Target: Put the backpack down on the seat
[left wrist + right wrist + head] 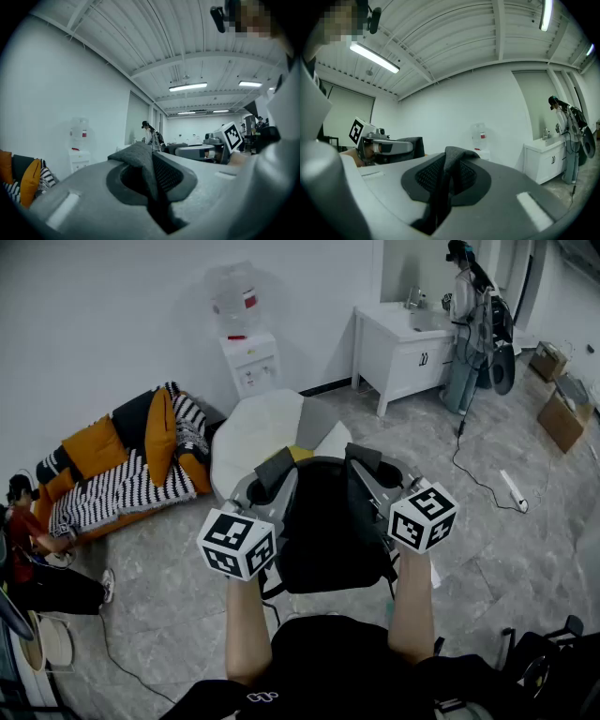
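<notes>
Floor tiles (525,559) around; left gripper (265,486), right gripper (373,482) fingers (79,201) clamp backpack (323,531) straps (140,161), seat (253,432) half-hidden.

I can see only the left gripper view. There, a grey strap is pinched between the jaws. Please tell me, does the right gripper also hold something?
Observer: Yes. The right gripper is shut on the other shoulder strap, which is grey and padded.
Operator: What does this strap belong to?
Observer: A black backpack hangs under that strap.
Operator: And where is the seat?
Observer: A white and grey beanbag seat lies on the floor just beyond the backpack, which hides its near edge.
</notes>
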{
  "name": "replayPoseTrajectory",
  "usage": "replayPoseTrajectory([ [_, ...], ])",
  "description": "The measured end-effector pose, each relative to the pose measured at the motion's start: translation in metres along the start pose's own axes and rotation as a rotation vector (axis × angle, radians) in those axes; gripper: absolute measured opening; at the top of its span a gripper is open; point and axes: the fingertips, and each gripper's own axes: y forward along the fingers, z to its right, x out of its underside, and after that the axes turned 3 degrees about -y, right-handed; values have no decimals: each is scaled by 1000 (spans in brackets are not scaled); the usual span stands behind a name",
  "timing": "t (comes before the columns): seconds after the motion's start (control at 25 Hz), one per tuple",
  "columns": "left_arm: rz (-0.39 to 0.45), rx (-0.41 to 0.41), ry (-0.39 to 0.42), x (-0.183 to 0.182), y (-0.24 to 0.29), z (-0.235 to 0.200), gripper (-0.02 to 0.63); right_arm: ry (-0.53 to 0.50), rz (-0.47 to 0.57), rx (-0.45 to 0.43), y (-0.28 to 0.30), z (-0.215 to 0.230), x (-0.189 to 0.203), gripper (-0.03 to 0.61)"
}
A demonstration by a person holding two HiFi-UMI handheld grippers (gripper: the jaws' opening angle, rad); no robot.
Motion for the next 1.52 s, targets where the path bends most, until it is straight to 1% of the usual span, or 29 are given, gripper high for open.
replayPoseTrajectory([
  [0.16,13,12,3,-4,2,5,32,-15,8,-4,-3,2,-3,38],
  [0.36,67,35,-48,-14,-1,15,32,-19,51,-33,-14,1,-14,37],
  [0.52,87,44,-56,-17,-1,23,32,-13,68,-38,-20,4,-14,37],
  [0.64,96,36,-55,-19,0,24,32,-14,77,-43,-21,6,-17,37],
  [0.88,101,7,-43,-22,1,22,32,-44,101,-46,-18,6,-25,37],
  [1.08,81,-13,-26,-17,4,19,32,-58,95,-40,-14,11,-21,37],
  [1.28,69,-9,-16,-19,4,23,32,-79,105,-34,-15,14,-28,37],
  [1.52,88,8,-3,-31,5,22,32,-98,139,-37,-15,16,-42,37],
])
